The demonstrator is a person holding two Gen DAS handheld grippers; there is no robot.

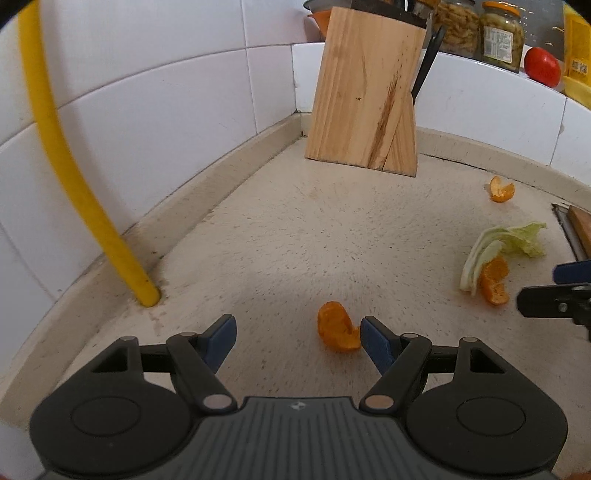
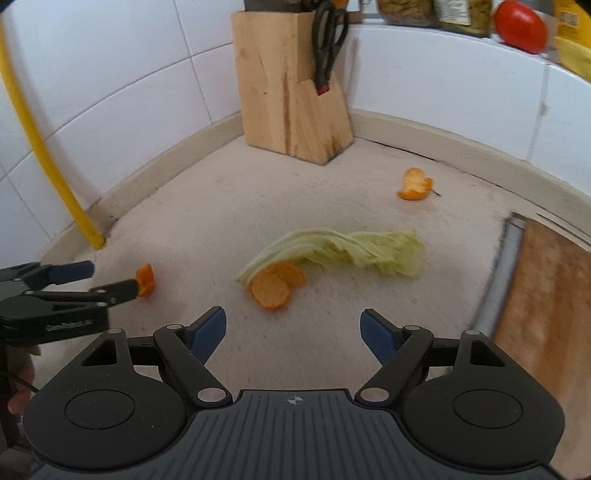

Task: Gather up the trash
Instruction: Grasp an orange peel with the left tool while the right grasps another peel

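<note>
Trash lies on a beige speckled counter (image 1: 295, 229). An orange peel (image 1: 338, 330) sits between the fingers of my open left gripper (image 1: 297, 332), right beside the right-hand blue pad (image 1: 375, 341); the pads do not press on it. Further right are a cabbage leaf (image 1: 506, 240) over two more peels (image 1: 493, 282), and a far peel (image 1: 501, 189). In the right wrist view my right gripper (image 2: 293, 323) stands open and empty, just short of those two peels (image 2: 275, 288) and the leaf (image 2: 351, 251). The left gripper (image 2: 112, 276) shows at the left by its peel (image 2: 145, 280).
A wooden knife block (image 1: 364, 92) with scissors (image 2: 328, 40) stands in the tiled corner. A yellow pipe (image 1: 74, 177) rises from the counter at the left. A wooden cutting board (image 2: 546, 310) lies at the right. Jars (image 1: 500, 35) and a tomato (image 1: 542, 66) sit on the ledge.
</note>
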